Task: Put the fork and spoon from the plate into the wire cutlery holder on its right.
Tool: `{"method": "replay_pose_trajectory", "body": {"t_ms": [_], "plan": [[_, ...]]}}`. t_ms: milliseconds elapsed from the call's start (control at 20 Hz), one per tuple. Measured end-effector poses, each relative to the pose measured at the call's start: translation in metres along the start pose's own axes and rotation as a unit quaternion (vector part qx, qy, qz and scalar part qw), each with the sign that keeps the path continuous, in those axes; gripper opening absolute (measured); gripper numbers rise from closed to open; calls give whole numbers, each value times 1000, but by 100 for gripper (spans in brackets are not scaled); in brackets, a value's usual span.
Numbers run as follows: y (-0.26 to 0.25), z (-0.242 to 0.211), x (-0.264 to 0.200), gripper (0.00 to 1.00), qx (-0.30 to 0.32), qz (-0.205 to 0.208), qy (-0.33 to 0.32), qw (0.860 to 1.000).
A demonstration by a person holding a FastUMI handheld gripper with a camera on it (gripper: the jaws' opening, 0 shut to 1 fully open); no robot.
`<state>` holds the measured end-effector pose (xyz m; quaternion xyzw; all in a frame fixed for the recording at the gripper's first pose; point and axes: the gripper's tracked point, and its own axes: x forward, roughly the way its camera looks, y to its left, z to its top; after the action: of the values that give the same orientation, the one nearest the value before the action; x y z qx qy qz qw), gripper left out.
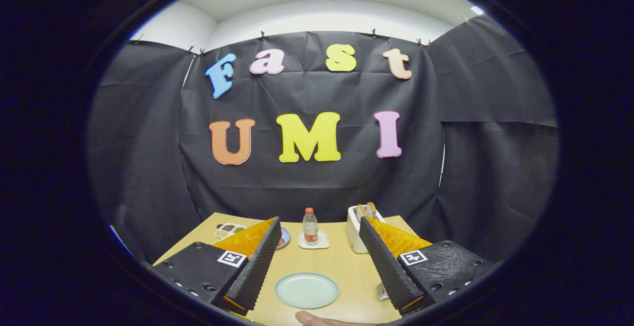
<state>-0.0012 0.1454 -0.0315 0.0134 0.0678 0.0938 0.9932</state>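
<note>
- Black cloth walls close off the booth behind a pale wooden surface (342, 266), with white wall and ceiling showing above the cloth.
- I count one plate (306, 290), round, smooth and pale green, lying flat between my gripper's (317, 264) fingers; its top looks bare, with no fork or spoon on it that I can see.
- I count one bottle (310, 226), clear plastic with a reddish cap, standing upright on one small white square coaster (313, 241), beyond the plate.
- One white boxy container (354, 234) stands right of the bottle, just behind the right finger, with what look like brownish handles (367, 210) sticking up out of it; I cannot tell whether this is the cutlery holder, nor make out any wire.
- One small tray of mixed food (230, 229) sits at the far left corner, and one more dish (284, 238) peeks out from behind the left finger.
- A small shiny metallic bit (383, 292) lies on the surface beside the right finger's base; I cannot say what it is.
- My gripper hovers level above the near edge, aimed at the back wall, fingers spread wide and holding nothing.
- Both fingers (257, 265) have ribbed, sawtooth-textured pads.
- One fingertip (317, 319) of a person shows at the near edge, just below the plate.
</note>
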Motion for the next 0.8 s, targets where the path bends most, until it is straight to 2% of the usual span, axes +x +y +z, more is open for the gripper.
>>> {"method": "replay_pose_trajectory", "body": {"t_ms": [250,800], "plan": [[8,3,0,96,-20,5,-2,1000],[1,-12,-1,96,1,4,19,1000]]}}
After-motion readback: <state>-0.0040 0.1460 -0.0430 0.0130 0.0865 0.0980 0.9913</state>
